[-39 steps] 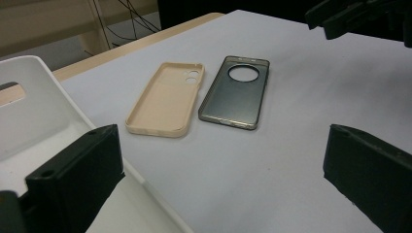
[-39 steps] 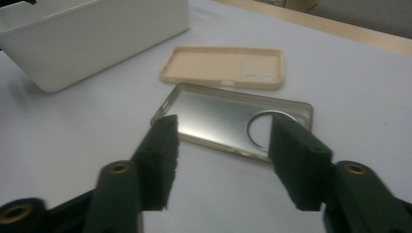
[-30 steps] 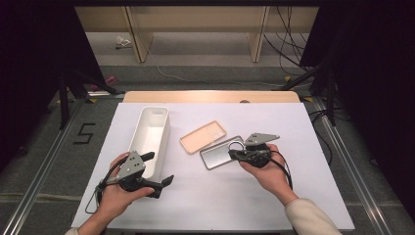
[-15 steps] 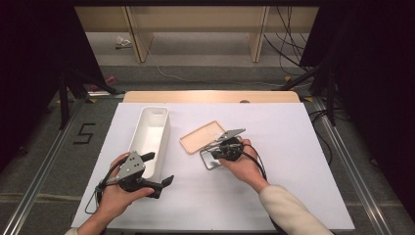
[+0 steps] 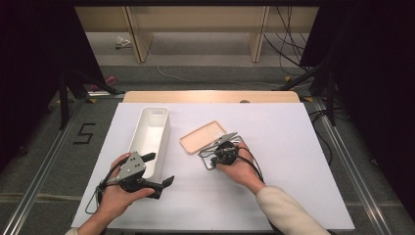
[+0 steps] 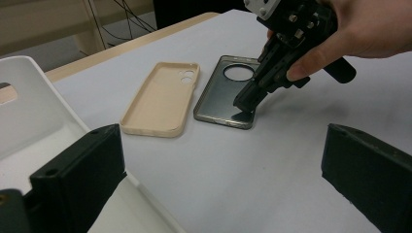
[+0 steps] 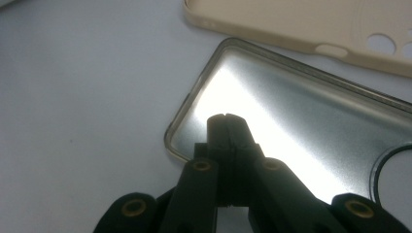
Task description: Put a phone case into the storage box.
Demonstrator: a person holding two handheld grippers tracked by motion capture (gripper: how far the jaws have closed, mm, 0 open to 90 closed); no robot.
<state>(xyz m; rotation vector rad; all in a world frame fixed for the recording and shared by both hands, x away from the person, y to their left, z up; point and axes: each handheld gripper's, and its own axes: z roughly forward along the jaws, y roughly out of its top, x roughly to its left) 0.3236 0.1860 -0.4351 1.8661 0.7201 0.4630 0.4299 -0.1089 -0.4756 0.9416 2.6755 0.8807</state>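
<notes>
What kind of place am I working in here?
Most likely a lab recording station, not a home: a white-covered table hemmed by dark curtains, loose cables on the floor behind, and a floor marking "5" beside the metal frame rail.

Bright even overhead light on table; dark surround. Strong glare streak on grey case point(image 7: 311, 131) just beyond closed jaws; near jaws blurred.
</notes>
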